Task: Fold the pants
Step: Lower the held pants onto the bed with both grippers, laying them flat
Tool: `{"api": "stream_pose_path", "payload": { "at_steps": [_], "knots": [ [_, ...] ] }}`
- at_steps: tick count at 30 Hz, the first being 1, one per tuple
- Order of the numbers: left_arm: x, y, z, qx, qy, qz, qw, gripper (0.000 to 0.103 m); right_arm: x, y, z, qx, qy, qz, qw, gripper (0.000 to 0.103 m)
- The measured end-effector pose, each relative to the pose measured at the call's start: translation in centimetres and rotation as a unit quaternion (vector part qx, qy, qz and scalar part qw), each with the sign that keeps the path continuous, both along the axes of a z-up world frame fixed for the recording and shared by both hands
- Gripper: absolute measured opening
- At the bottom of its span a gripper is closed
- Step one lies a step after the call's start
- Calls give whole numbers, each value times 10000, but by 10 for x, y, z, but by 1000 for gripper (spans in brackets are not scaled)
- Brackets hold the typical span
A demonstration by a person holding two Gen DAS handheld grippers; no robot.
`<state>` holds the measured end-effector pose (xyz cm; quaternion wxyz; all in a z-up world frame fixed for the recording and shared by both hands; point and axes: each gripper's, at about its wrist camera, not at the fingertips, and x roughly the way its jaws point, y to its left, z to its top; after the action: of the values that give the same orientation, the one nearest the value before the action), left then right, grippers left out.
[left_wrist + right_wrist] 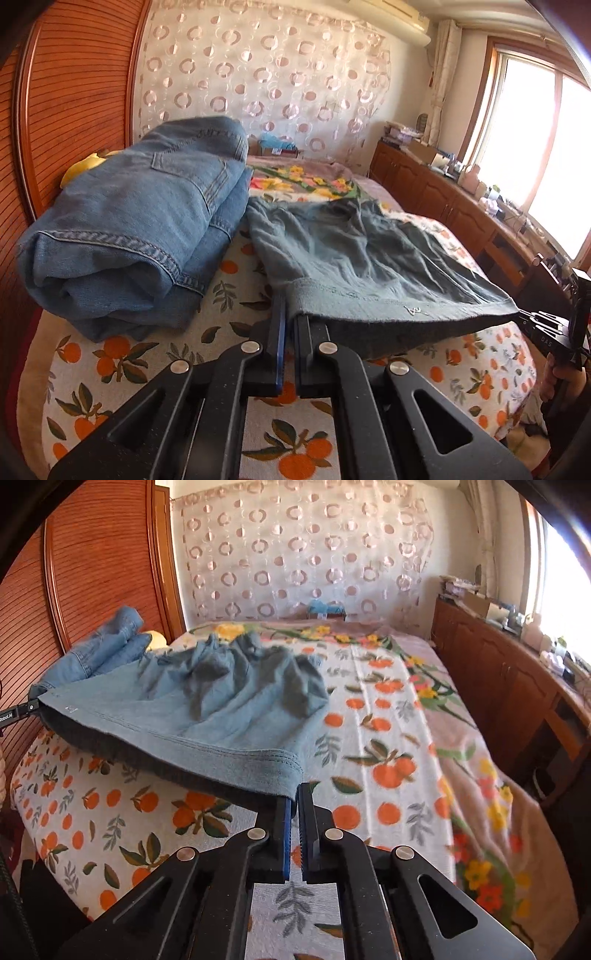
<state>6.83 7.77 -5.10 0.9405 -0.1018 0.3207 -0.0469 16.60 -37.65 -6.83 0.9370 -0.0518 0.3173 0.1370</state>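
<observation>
Grey-blue pants (354,254) lie crumpled on the bed, their waistband lifted and stretched between my two grippers. My left gripper (290,314) is shut on the band's left corner. My right gripper (294,794) is shut on the band's right corner; it also shows at the right edge of the left wrist view (546,328). The same pants (229,694) fill the right wrist view, with their legs bunched toward the far side. The left gripper's tip (22,710) shows at that view's left edge.
A folded pair of light blue jeans (140,218) lies on the bed's left side by the wooden headboard (74,92). The bed has an orange-print cover (388,746). A low wooden cabinet (461,210) with clutter runs along the right under the window.
</observation>
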Motion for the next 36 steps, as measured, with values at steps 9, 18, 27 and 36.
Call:
{"api": "stream_pose_path", "payload": {
  "at_steps": [9, 18, 27, 36],
  "knots": [
    [-65, -1, -9, -161, 128, -88, 9997, 4, -59, -13, 8, -116, -17, 222, 9997, 3],
    [-92, -7, -29, 81, 432, -159, 9989, 4, -94, -25, -14, 294, 432, 164, 9985, 3],
    [-95, -8, -38, 253, 571, -200, 9978, 7, -84, -17, -15, 289, 583, 146, 9978, 3],
    [-106, -2, -27, 416, 564, -238, 9973, 23, -94, -18, -7, 187, 620, 199, 9977, 3]
  ]
}}
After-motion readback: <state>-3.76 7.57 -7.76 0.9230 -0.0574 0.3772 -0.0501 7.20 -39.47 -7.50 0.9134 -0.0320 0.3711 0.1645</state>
